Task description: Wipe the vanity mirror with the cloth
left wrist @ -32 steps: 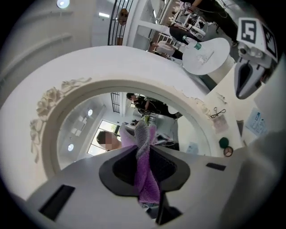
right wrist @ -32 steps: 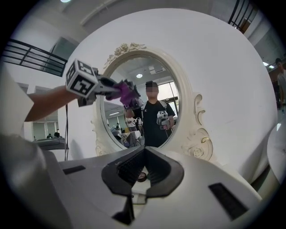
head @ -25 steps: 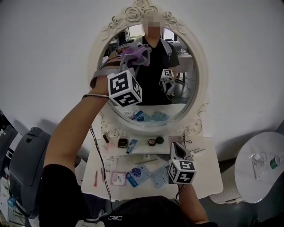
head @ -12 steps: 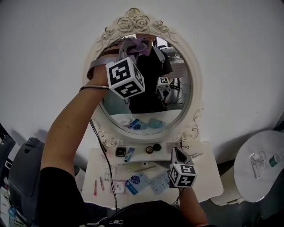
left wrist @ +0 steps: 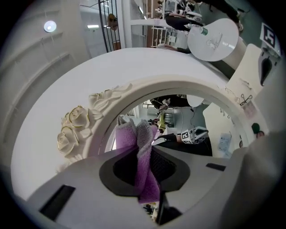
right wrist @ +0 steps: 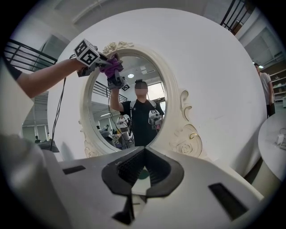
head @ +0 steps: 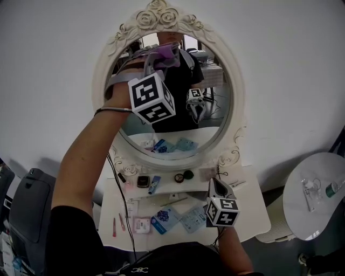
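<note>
Cloth (head: pixel 161 55): purple, bunched, pinched between the jaws of the left gripper (head: pixel 155 63), at about 11 to 12 o'clock on the glass of the mirror (head: pixel 215 116). The right gripper's view showed it meeting its own reflection, so it appeared to lie against the glass. The head view could not confirm contact.

Hidden: the cloth's rear end was lost inside the jaws. The marker cube and forearm covered the glass from 9 to 10 o'clock in the head view.

Edges: the carved rose frame (head: pixel 156 16) sat just beside the cloth at 12 o'clock. The glass from centre round to 3 and 6 o'clock lay uncovered.

Orientation: the cloth's long axis ran along the jaws, its free end past the tips toward the glass. The oval mirror's long axis stood upright.

Right gripper (head: pixel 215 186): jaws pressed together with nothing between them, low at about 5 o'clock of the mirror. It was well apart from the glass, over the dressing table (head: pixel 253 210) strewn with small items.

Side table (head: pixel 302 210): round, at 4 o'clock, cut off by the picture edge.
</note>
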The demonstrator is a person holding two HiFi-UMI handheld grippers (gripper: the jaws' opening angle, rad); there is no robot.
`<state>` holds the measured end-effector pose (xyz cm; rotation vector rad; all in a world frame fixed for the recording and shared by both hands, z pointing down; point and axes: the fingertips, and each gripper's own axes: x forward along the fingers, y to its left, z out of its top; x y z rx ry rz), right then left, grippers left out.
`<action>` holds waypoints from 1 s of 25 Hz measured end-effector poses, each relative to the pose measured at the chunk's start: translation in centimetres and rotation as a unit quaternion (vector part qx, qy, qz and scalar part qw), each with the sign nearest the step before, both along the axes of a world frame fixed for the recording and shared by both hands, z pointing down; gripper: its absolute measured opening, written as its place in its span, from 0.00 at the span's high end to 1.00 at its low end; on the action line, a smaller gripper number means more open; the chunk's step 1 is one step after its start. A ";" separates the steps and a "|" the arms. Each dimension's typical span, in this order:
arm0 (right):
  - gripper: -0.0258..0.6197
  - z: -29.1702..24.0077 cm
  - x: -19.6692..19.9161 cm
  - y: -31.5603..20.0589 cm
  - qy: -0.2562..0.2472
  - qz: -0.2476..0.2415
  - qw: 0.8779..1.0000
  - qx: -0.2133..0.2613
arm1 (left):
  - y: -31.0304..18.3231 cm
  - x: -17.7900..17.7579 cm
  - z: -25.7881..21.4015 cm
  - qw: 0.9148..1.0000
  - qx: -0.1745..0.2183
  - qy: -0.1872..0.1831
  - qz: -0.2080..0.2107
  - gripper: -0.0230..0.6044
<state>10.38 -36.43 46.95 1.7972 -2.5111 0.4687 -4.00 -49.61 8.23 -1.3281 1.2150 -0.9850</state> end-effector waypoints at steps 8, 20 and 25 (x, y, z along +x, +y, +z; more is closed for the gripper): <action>0.94 1.2 -1.1 0.0 0.006 -0.004 1.000 -0.016 | -0.1 0.6 3.0 1.000 0.009 0.005 0.009 0.86; 0.94 2.4 -0.6 1.5 0.018 0.004 0.999 -0.033 | -0.3 1.9 11.0 0.999 0.000 -0.041 0.014 0.86; 0.94 2.0 0.5 1.6 0.019 0.016 0.999 -0.029 | -0.4 2.5 17.2 0.998 -0.027 -0.049 0.020 0.86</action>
